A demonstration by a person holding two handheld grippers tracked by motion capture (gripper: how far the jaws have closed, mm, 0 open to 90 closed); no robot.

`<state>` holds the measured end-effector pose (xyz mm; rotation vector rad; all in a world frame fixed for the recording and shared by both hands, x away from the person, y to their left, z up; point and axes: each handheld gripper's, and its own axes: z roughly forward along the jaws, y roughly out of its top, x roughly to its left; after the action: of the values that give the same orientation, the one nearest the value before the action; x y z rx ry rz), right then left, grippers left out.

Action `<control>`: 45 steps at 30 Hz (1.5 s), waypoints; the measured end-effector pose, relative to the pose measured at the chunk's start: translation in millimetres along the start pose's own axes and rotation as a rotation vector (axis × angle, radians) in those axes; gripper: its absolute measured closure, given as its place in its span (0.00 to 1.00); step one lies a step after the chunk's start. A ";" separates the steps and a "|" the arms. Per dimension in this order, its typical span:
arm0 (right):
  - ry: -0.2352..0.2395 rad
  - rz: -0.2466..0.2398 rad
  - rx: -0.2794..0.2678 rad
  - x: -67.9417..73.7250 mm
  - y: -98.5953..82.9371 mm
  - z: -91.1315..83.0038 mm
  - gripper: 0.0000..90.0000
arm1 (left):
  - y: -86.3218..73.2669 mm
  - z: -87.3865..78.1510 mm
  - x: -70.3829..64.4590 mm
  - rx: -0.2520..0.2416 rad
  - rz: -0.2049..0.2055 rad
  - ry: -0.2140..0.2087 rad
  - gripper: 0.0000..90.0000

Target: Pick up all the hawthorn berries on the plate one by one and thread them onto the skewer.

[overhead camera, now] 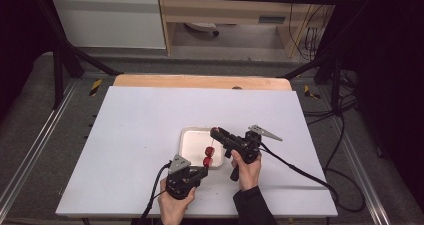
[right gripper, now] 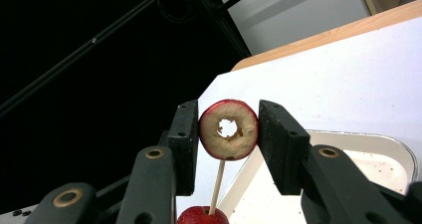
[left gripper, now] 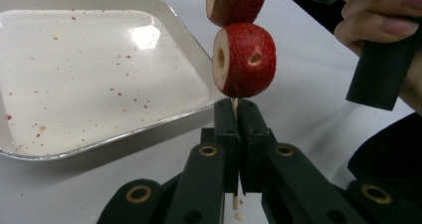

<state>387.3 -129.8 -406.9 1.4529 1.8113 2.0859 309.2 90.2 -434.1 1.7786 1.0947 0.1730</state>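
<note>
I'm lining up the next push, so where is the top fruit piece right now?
In the right gripper view the top fruit piece sits between the right tongs, on the skewer tip. In the high view it hangs over the tray's right edge.

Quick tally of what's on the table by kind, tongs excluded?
Red fruit pieces: 3
Wooden skewer: 1
White tray: 1
Total: 5

Upper fruit piece [left gripper: 236, 2] cut off by the left gripper view's top edge. Skewer [left gripper: 234, 106] largely concealed between the closed jaws. Tray [right gripper: 393, 149] partly hidden behind the right gripper's jaws.
</note>
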 end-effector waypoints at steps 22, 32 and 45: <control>0.023 -0.094 0.059 0.5 -4.2 -5.6 0.69 | 0.6 1.6 4.2 0.014 -0.052 -0.057 0.98; 0.023 -0.056 0.073 -0.8 -1.4 -7.9 0.69 | 0.2 2.0 3.7 -0.006 -0.038 -0.067 0.98; 0.040 -0.018 0.141 -2.0 -3.9 -6.4 0.69 | 1.3 1.3 4.9 -0.032 -0.016 -0.040 0.98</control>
<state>382.3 -134.5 -410.5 1.4278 2.0167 2.0304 313.6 92.8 -435.4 1.7377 1.0718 0.1437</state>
